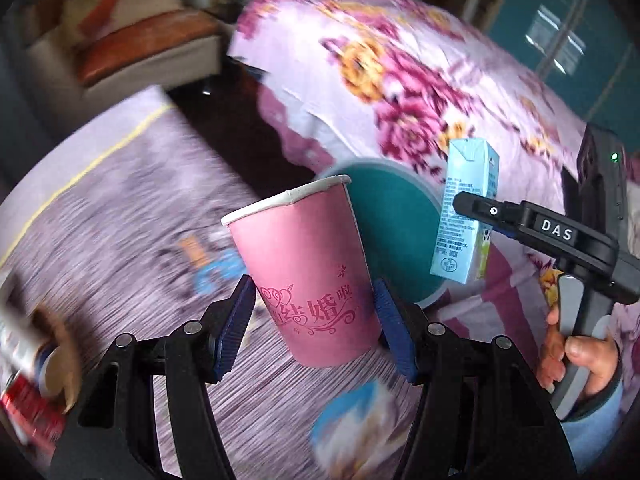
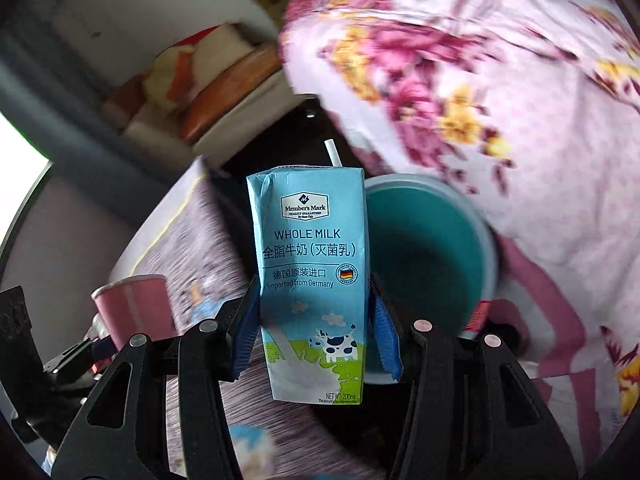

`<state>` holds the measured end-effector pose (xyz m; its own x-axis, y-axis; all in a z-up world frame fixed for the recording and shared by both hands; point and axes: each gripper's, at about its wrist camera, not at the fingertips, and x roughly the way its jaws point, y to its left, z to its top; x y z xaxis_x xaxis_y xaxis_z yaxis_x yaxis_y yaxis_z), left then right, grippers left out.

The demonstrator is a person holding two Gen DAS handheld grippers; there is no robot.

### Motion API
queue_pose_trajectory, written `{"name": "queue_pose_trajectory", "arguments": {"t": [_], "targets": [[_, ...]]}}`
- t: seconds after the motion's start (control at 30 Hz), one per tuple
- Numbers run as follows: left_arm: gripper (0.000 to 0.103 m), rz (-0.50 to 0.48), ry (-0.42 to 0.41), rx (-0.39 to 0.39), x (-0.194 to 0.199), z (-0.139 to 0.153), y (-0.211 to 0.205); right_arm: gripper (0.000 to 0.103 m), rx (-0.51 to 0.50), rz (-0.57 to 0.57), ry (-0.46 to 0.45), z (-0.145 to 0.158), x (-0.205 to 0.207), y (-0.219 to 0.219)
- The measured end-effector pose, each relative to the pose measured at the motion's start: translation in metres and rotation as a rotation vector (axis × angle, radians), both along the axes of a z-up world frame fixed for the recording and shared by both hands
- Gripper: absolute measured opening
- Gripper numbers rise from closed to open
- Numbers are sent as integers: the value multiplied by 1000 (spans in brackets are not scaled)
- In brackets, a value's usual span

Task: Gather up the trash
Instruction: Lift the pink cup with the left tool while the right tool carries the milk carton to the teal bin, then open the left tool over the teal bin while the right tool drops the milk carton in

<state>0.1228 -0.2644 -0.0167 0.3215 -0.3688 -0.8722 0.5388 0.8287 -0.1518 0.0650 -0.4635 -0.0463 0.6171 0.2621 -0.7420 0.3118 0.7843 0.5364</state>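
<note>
Left fingers (image 1: 236,316) clamping pink cup (image 1: 308,276), right gripper (image 2: 316,332) clamping milk carton (image 2: 310,276)

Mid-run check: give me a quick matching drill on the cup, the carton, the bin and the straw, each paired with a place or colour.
Things:
1. paper cup
2. milk carton
3. bin
4. straw

Descriptions:
A. teal inside, standing by the floral bedspread
B. pink, clamped in the left tool
C. white, poking out of the carton's top
D. light blue, clamped in the right tool

Pairs: 1-B, 2-D, 3-A, 4-C
</note>
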Motion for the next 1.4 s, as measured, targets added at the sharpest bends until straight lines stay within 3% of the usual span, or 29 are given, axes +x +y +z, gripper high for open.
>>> {"name": "queue_pose_trajectory", "arguments": {"t": [0.2,0.47,0.77,0.87,1.07,1.17,1.4], "targets": [[62,-65,74,50,15,-41,-48,48,29,-52,78,-35,0,-36],[66,-68,132,82,31,-66,-67,48,27,-50,120,-58,15,-45],[71,-2,155,49,46,-62,-50,48,39,-3,170,-77,36,-37],[84,24,145,31,48,-56,-41,48,43,10,186,-82,39,-35],[86,57,145,13,51,-52,-18,50,41,54,252,-94,52,-32],[90,93,169,-5,54,-54,-2,62,38,69,281,-99,62,-29],[90,178,191,-62,58,-51,32,66,-7,101,329,-102,89,-18]]}}
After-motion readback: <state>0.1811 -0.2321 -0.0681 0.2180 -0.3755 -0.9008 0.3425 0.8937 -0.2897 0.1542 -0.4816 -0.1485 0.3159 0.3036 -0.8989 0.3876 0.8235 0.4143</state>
